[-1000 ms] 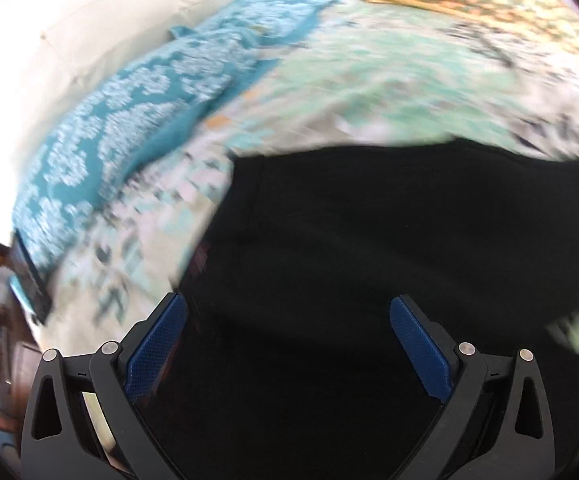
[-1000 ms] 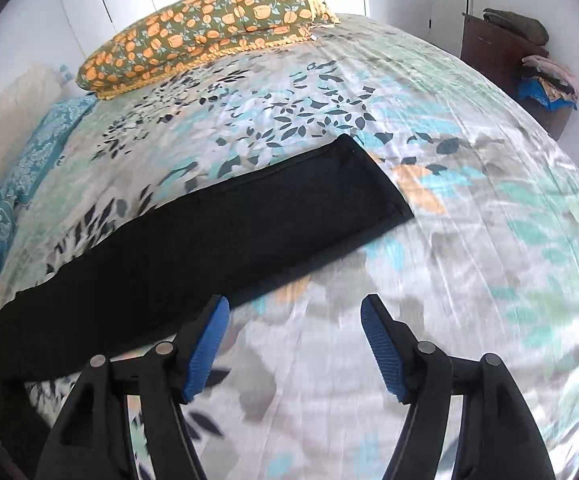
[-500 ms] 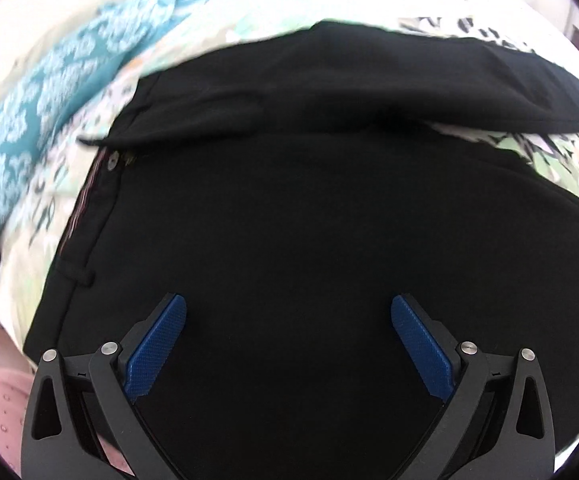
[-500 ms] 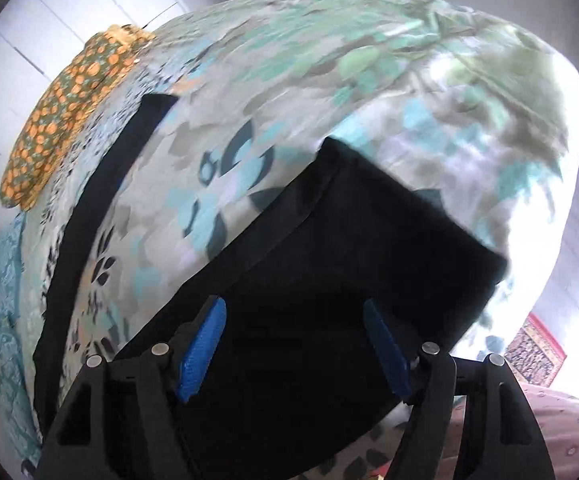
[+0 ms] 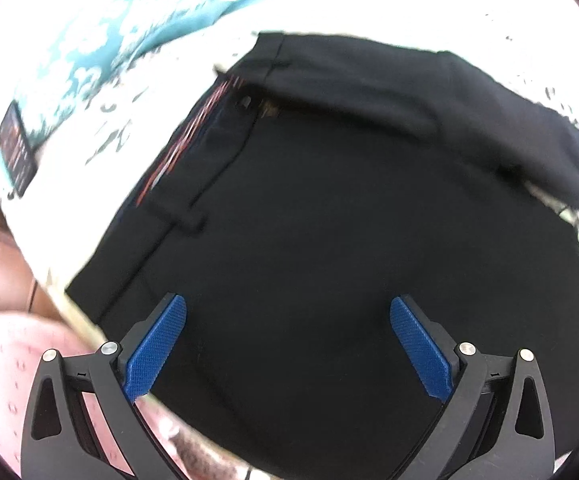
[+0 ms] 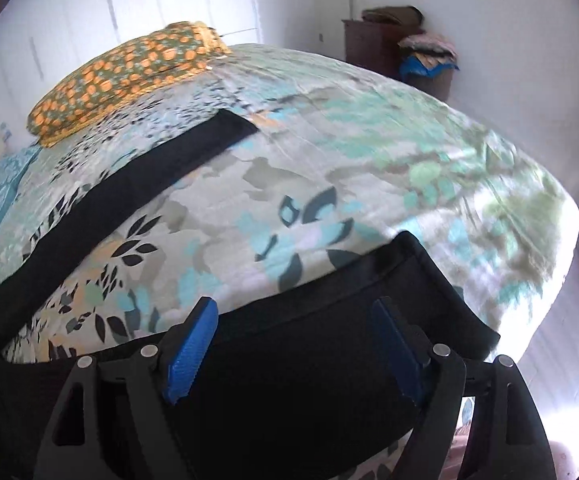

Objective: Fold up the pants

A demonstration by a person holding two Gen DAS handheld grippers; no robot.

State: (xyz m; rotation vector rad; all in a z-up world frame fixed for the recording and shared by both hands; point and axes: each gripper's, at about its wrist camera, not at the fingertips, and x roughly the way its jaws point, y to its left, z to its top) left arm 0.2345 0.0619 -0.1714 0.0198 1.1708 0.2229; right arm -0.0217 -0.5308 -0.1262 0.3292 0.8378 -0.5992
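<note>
Both grippers are hovering over black pants (image 5: 329,240) on a bed (image 6: 329,160), fingers apart.
Left gripper (image 5: 287,344) should be pinching the waistband corner, right gripper (image 6: 293,344) the hem.

Right gripper (image 6: 291,348): lower centre of frame, blue-padded fingers (image 6: 189,354) spread wide, nothing between them, over black cloth.
Black pants (image 6: 297,380): one leg across the bottom of frame, the other (image 6: 129,188) running diagonally toward upper left.
Floral bedsheet (image 6: 369,168): fills mid-frame.
Orange-patterned pillow (image 6: 125,80): upper left.
Dark wooden cabinet (image 6: 373,48): upper right, folded cloth (image 6: 429,54) piled beside it.
</note>
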